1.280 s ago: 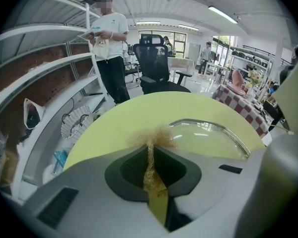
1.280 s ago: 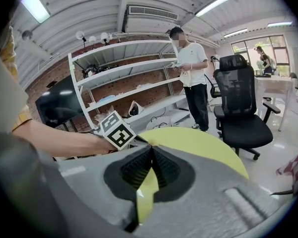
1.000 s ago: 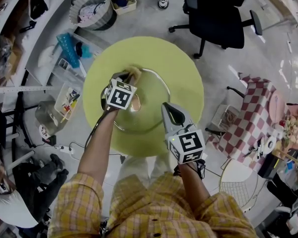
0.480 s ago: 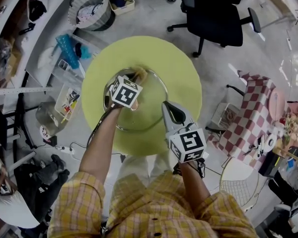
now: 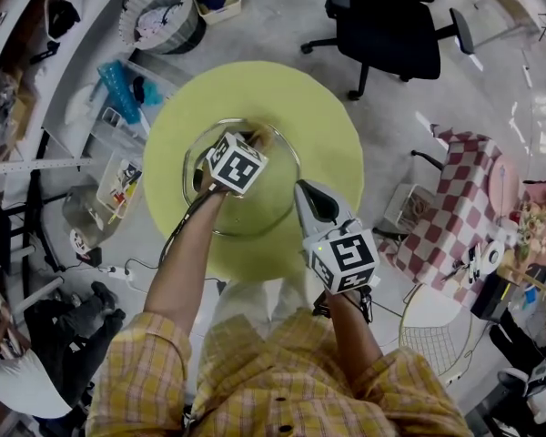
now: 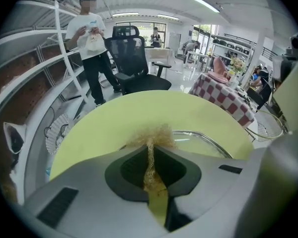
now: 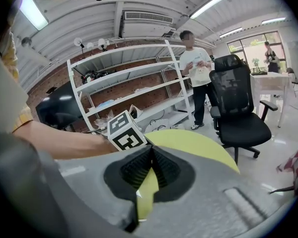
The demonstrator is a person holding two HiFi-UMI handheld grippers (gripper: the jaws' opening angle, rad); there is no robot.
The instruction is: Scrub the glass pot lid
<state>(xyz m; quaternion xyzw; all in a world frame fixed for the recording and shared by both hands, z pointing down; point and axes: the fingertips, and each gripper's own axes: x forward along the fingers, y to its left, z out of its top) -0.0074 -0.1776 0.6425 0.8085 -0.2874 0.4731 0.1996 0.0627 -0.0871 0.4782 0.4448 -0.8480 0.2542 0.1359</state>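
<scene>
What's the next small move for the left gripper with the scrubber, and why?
Probably draw the left gripper back across the glass lid: its jaws pinch the tan scrubber, whose tuft sits near the lid's far rim, so most glass lies nearer you. The right gripper is shut on nothing.

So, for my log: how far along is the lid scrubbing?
Done: the left gripper is shut on the scrubber. In hand: it is near the far rim of the glass lid on the yellow table. Remaining: unclear how much glass is scrubbed; the right gripper is shut, empty, beside the lid.
</scene>
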